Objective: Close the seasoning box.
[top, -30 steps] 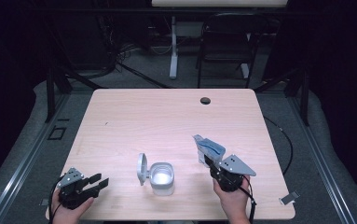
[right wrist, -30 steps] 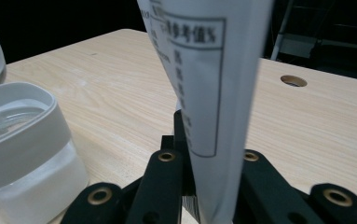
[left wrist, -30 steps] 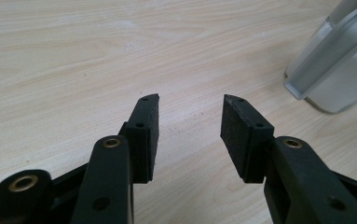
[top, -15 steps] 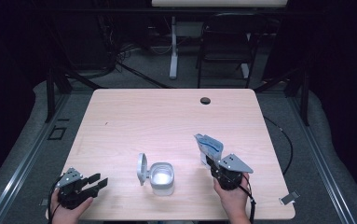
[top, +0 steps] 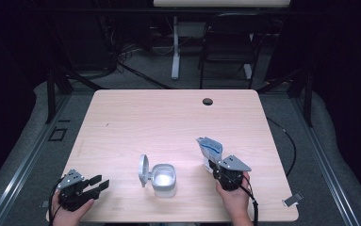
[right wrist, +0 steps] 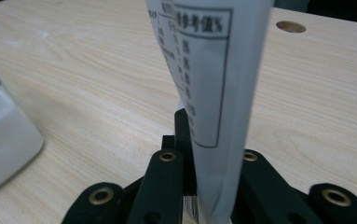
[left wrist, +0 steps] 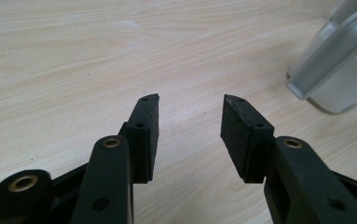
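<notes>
A small white container (top: 164,180) stands near the table's front edge with its hinged lid (top: 143,170) swung open to the left. To its right, my right gripper (top: 214,165) is shut on the bottom of a blue-and-white packet (top: 209,148), which stands up from the jaws. In the right gripper view the packet (right wrist: 213,93) shows printed text and rises between the jaws of the right gripper (right wrist: 192,154), with the container (right wrist: 3,144) off to the left. My left gripper (top: 97,183) rests at the front left, open and holding nothing. The left gripper view shows that gripper (left wrist: 190,116) over bare wood, the container (left wrist: 339,70) at upper right.
The light wooden table (top: 168,122) has a round cable hole (top: 208,101) near its far edge. A black chair (top: 232,42) and a white stand (top: 175,47) are on the floor beyond it. A small grey clip (top: 292,199) lies off the right front corner.
The packet in my right gripper stands slightly more upright than a second ago. My left gripper has stayed where it was.
</notes>
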